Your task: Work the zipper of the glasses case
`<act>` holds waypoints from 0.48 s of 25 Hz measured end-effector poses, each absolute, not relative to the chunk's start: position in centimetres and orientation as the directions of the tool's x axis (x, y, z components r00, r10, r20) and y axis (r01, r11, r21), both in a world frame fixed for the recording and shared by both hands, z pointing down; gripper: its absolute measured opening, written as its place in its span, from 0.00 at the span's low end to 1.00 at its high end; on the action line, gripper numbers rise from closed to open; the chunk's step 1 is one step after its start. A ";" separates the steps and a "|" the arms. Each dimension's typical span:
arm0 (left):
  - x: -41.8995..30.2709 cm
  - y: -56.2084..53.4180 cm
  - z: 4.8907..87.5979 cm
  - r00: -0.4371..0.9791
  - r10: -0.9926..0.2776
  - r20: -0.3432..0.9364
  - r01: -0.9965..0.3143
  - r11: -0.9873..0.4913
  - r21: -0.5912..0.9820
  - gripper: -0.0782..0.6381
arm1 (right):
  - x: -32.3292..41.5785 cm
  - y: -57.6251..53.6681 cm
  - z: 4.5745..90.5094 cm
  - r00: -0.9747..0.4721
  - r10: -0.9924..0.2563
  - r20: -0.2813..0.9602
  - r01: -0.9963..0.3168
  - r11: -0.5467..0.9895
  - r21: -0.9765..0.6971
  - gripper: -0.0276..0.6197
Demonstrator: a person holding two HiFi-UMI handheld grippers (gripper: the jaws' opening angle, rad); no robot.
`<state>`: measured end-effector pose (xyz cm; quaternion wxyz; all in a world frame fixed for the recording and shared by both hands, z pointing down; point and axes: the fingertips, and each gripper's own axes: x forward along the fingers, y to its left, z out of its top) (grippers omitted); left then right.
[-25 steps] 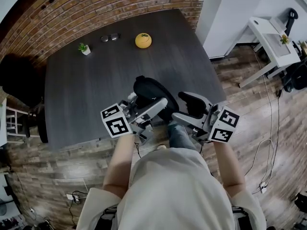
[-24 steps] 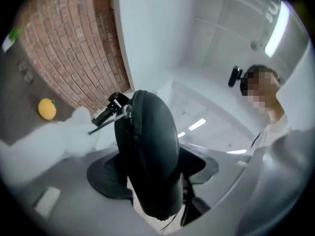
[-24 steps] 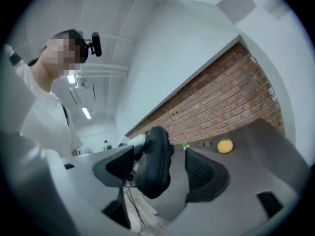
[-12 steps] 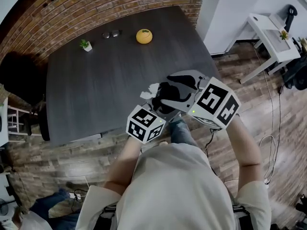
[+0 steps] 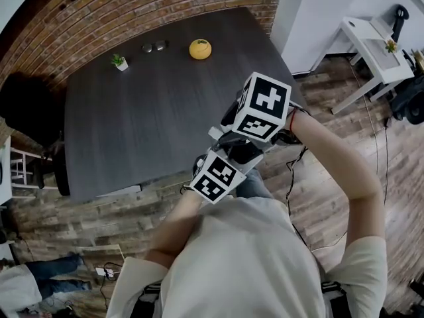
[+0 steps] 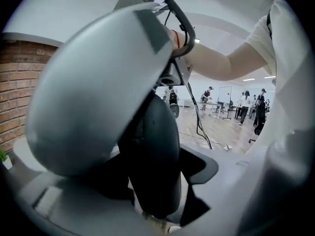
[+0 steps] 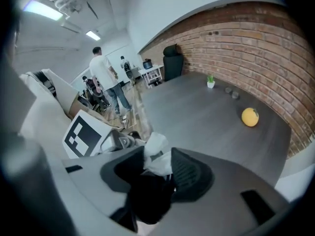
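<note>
The person wears a pale beige short-sleeved shirt (image 5: 245,264), blue jeans (image 5: 250,185) and a red band (image 5: 290,120) at the right wrist. The grey left tool (image 6: 157,173) and right tool (image 7: 157,173) each carry a white cube (image 5: 264,106) with black square markers. The right tool's jaws are closing with the black case (image 7: 147,200) between them.

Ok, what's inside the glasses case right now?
A white crumpled thing shows against the dark glasses case, between the closing jaws of the right gripper. Whether it sits inside I cannot tell; the shell covers the rest of the interior.
</note>
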<state>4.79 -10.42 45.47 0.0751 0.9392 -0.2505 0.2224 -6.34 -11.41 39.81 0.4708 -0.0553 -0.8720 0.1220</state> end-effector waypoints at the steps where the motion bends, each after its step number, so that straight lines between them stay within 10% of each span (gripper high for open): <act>1: 4.8 -10.3 45.8 0.774 -0.427 0.468 -0.498 -0.867 0.033 0.51 | -6.5 -11.3 39.8 -0.547 0.217 0.809 -0.001 0.966 -0.259 0.28; 5: 4.8 -10.0 46.2 0.783 -0.395 0.480 -0.479 -0.876 0.060 0.50 | -6.9 -11.0 40.1 -0.530 0.230 0.816 0.053 0.970 -0.239 0.09; 12: 4.5 -10.8 46.5 0.802 -0.395 0.449 -0.508 -0.845 0.165 0.49 | -7.2 -12.0 37.9 -0.608 0.164 0.776 0.045 0.984 -0.173 0.06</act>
